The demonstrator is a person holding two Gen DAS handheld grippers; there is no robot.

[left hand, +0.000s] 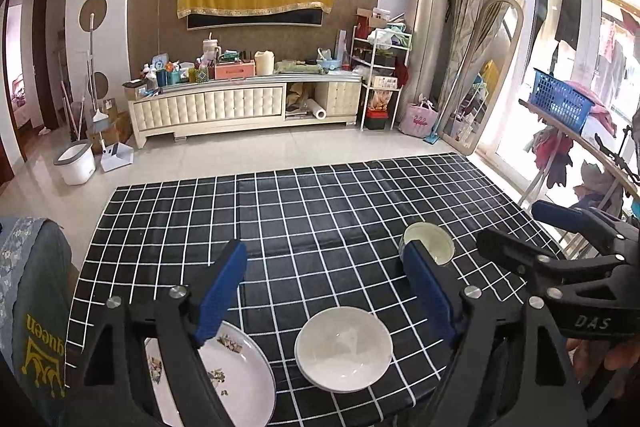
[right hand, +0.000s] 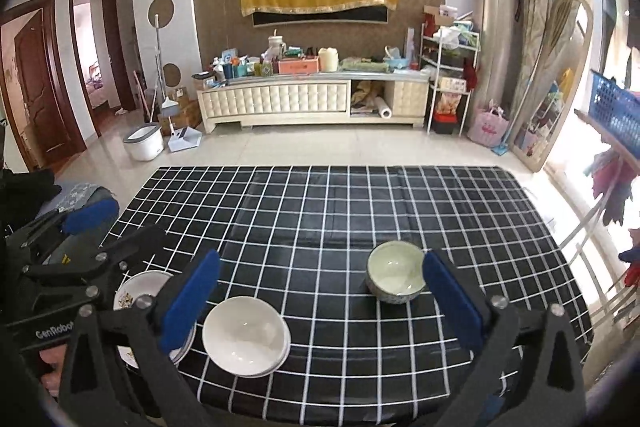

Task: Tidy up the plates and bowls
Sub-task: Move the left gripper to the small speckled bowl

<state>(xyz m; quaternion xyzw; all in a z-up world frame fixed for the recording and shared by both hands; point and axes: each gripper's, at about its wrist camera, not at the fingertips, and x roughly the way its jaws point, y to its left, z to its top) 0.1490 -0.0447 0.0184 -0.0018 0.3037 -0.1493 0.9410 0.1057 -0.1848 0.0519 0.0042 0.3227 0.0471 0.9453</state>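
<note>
both grippers hang released over the checked surface (right hand: 360, 211), left gripper (left hand: 324, 295) and right gripper (right hand: 320, 303) with jaws wide and empty. i judge the white bowls (right hand: 246, 335) stacked beside the flowered plates (left hand: 236, 367), while the green bowl (right hand: 396, 277) sits apart, unsorted. my jaws hide much of the plates, so i can't count them.

The tabletop (right hand: 340, 211) is covered with a black cloth (left hand: 320, 211) with a white grid. Three groups of dishes stand on it, near the front edge. At the left lies a flowered plate (left hand: 236, 367) (another plate seems to lie under it). Just beside it sit white bowls (right hand: 246, 335), one stacked inside another. Further right, well apart, stands a deeper greenish bowl (right hand: 396, 277).
</note>
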